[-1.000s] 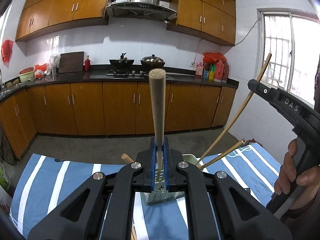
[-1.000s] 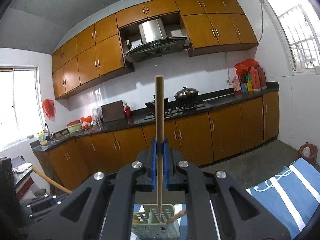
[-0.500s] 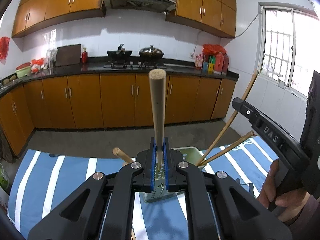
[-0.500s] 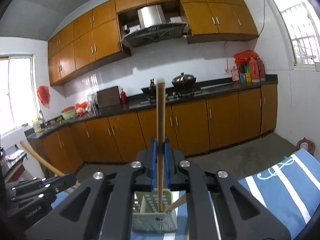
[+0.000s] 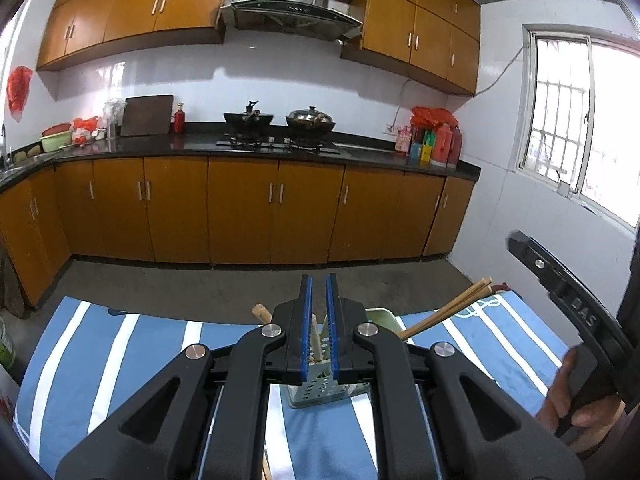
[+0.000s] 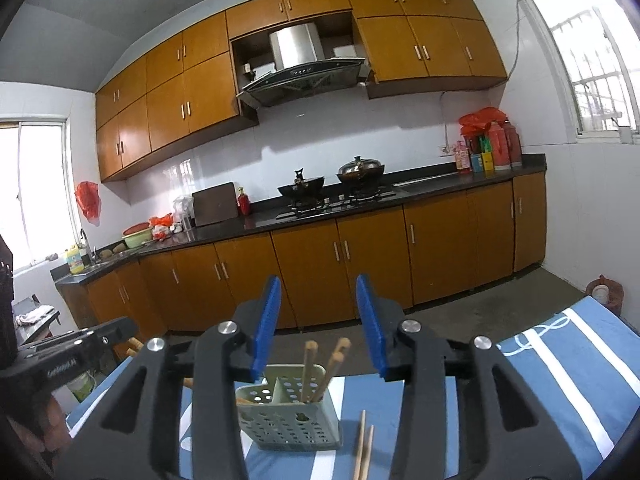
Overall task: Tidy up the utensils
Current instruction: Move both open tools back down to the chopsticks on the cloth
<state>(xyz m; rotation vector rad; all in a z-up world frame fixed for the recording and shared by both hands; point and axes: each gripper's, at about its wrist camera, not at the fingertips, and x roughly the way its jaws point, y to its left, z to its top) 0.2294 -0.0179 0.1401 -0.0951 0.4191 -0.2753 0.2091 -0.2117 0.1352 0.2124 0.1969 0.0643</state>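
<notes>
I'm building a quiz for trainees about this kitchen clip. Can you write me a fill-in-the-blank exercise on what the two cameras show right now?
1. The right hand-held gripper has its jaws ____.
2. The chopsticks stand in the pale green ____.
3. Two more chopsticks lie on the striped cloth, to the ____ of the perforated holder.
4. The cloth's stripes are blue and ____.

Missing words: open; holder; right; white
</notes>
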